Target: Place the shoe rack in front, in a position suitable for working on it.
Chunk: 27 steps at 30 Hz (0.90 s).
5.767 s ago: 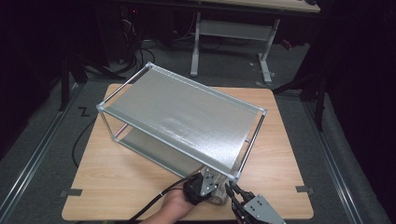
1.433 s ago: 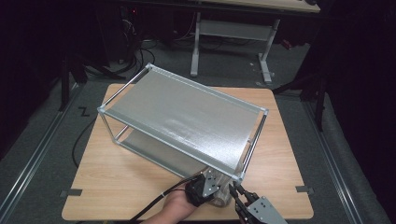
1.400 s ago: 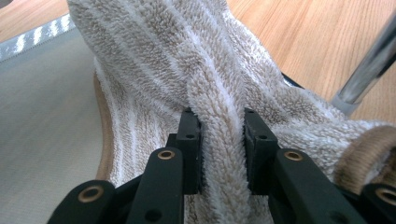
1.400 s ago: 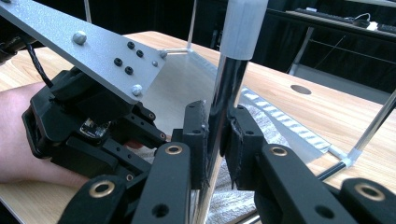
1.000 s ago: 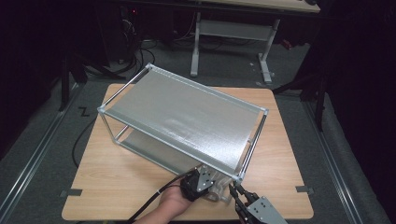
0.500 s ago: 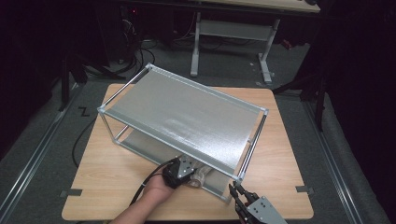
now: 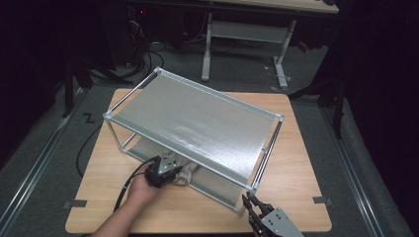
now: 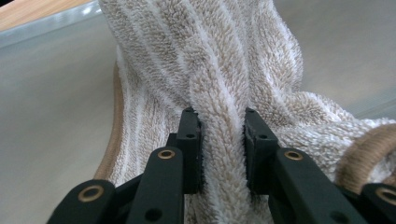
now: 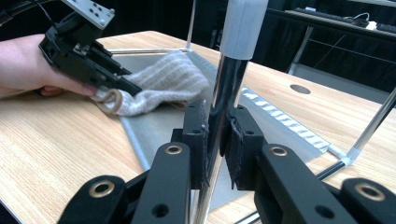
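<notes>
While pinching towel (image 8: 224, 93) and rack post (image 9: 229, 107) with both fingers, could snag cloth, tipping rack (image 7: 197, 123).

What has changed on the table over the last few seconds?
The left claw, clamped on the striped towel, has slid leftward along the rack's lower shelf, dragging the towel with it. The right claw stays clamped on the rack's corner post; the rack itself hasn't shifted.

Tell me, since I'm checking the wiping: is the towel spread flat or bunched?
Bunched: the towel rises in folds, one fold pinched in the left gripper on the lower shelf.
</notes>
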{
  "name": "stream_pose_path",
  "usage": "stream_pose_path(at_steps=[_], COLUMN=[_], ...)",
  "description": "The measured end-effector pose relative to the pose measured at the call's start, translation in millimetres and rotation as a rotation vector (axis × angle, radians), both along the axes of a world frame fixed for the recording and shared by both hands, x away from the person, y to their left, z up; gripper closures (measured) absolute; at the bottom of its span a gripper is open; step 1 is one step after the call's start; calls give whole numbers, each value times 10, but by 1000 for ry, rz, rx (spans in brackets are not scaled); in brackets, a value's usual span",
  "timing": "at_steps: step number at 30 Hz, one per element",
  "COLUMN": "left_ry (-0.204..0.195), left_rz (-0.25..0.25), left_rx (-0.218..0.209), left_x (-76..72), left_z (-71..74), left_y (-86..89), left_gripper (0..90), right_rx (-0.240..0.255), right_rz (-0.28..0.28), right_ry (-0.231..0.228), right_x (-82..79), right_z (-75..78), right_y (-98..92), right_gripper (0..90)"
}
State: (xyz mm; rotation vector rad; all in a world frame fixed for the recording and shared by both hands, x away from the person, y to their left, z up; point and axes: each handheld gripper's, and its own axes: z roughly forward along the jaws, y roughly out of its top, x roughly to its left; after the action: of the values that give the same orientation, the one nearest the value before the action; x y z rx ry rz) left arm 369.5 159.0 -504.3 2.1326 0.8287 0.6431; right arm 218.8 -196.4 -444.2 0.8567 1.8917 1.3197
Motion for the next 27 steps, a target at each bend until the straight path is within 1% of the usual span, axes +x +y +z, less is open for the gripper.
stream_pose_path(at_steps=[2,3,7,10,14,16,18,20,21,22,23,24,27], left_ry=[-2,0,-9,-3,-4,-9,-8,-15,-21,-16,-17,-18,-21], left_rz=[9,17,39,48,46,57,67,77,77,82,85,89,101], left_rx=[17,14,29,26,40,47,36,42,47,54,68,65,87], left_x=[28,38,94,141,177,201,219,233,246,255,265,277,311], left_z=[4,3,5,9,18,19,11,8,8,10,17,15,27], left_y=[100,142,305,421,535,596,645,682,702,723,743,762,832], left_gripper=[722,723,726,728,731,731,731,732,732,732,732,733,737], right_rx=[-2,-2,-5,-3,-4,-4,-1,0,0,1,-1,-2,-4], right_rz=[2,3,3,3,2,2,1,0,1,0,-1,-1,0], right_ry=[0,0,1,1,0,1,0,1,0,1,1,1,-3], right_x=[3,2,1,2,1,0,-1,-1,-1,-3,-4,-4,-3], right_z=[1,1,3,3,3,3,0,0,0,0,1,1,0], right_y=[0,0,0,-2,-2,0,1,0,1,3,4,4,2], right_gripper=[792,792,792,792,792,792,792,792,792,791,792,791,791])
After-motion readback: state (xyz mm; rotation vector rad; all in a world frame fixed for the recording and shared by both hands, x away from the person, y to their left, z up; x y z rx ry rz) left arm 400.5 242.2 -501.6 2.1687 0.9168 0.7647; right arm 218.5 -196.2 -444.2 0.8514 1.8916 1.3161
